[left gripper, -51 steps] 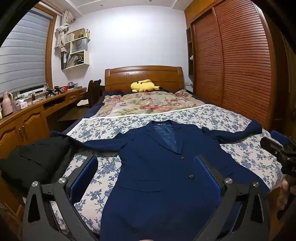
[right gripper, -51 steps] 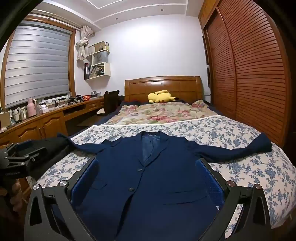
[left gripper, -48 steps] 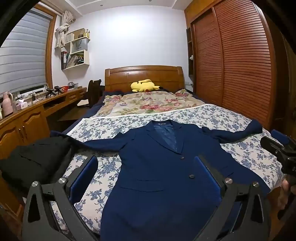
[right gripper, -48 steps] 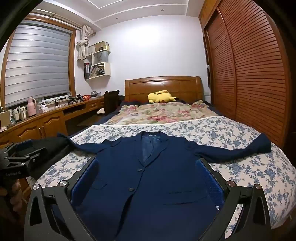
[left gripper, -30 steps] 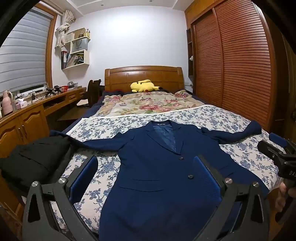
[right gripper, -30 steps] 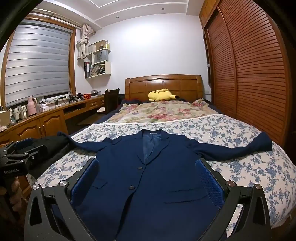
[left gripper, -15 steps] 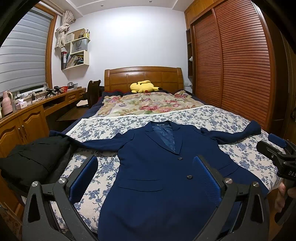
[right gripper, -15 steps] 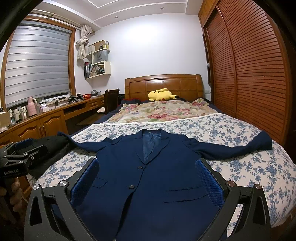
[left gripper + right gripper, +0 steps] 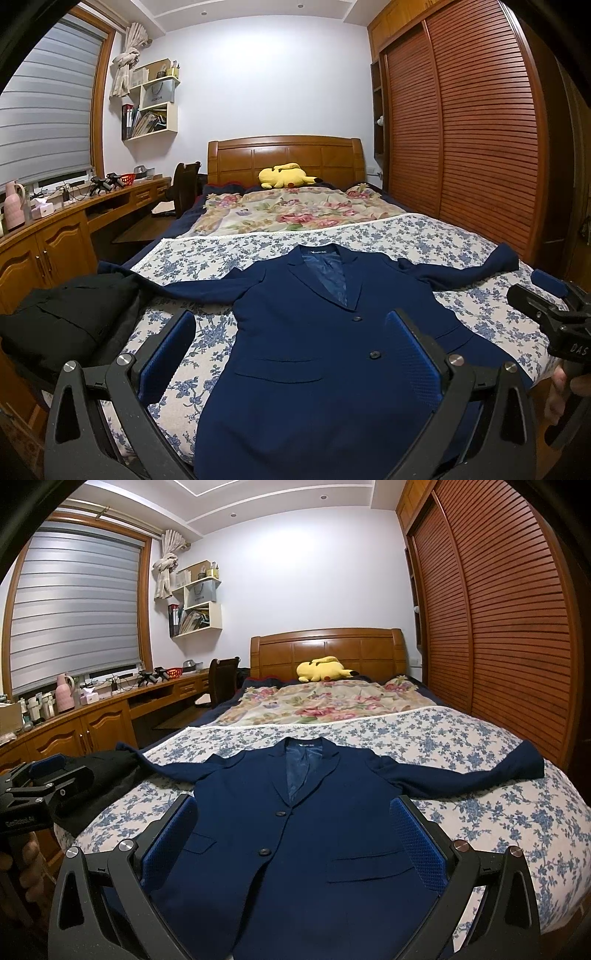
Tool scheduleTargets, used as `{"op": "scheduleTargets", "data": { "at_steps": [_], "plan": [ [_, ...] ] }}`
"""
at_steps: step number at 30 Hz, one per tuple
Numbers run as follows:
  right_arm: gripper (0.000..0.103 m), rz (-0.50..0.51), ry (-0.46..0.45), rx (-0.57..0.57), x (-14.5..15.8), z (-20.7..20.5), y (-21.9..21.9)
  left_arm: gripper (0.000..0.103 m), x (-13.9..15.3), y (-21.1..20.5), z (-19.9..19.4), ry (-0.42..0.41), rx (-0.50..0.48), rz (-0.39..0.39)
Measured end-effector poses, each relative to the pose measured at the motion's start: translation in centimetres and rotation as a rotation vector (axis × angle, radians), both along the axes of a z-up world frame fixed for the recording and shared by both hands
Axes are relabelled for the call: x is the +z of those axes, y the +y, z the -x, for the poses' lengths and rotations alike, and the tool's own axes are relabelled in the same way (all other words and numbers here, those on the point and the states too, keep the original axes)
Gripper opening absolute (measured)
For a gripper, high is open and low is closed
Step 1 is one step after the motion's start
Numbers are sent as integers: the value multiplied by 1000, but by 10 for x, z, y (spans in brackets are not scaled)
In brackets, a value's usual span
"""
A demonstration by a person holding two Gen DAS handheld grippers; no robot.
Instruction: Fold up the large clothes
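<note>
Navy blazer spread face-up across floral bedspread, sleeves outstretched.
Left gripper and right gripper poised above the hem, jaws wide apart and grasping nothing; black garment heaped at the bed's left edge.

A bed ahead of the tongs carries a navy jacket spread flat, a black garment at its left edge, and a yellow plush far back.

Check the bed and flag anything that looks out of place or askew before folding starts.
One thing: a black garment lies bunched at the bed's left edge, over the cuff of the navy jacket. The jacket itself lies flat, front up, sleeves spread.
</note>
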State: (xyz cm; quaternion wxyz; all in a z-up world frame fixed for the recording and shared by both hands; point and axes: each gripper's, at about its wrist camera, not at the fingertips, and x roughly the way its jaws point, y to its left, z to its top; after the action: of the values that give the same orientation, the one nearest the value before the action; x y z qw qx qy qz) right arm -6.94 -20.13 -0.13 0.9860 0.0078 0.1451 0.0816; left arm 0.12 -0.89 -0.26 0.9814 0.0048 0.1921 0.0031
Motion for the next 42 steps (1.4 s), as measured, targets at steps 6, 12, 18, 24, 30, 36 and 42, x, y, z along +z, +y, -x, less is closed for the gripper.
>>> {"op": "scheduleTargets", "data": {
  "at_steps": [6,12,18,24,30,36,42],
  "plan": [
    [103,0,0,0,0,0,0,103,9,-9,4,-3,-1,0],
    [103,0,-2,0,0,1,0,103,9,-8,4,-3,-1,1],
    [103,0,-2,1,-1,0,0,103,9,-10,5,-4,-1,3],
    [103,0,-2,1,-1,0,0,103,8,-8,5,-5,-1,2],
    [103,-2,-3,2,-1,-1,0,103,8,-7,5,-7,-2,3],
    [103,-6,-2,7,-1,-1,1,103,11,-12,8,-6,-2,9],
    [103,-8,-1,9,0,-3,1,103,12,-14,8,-5,-4,11]
  ]
}}
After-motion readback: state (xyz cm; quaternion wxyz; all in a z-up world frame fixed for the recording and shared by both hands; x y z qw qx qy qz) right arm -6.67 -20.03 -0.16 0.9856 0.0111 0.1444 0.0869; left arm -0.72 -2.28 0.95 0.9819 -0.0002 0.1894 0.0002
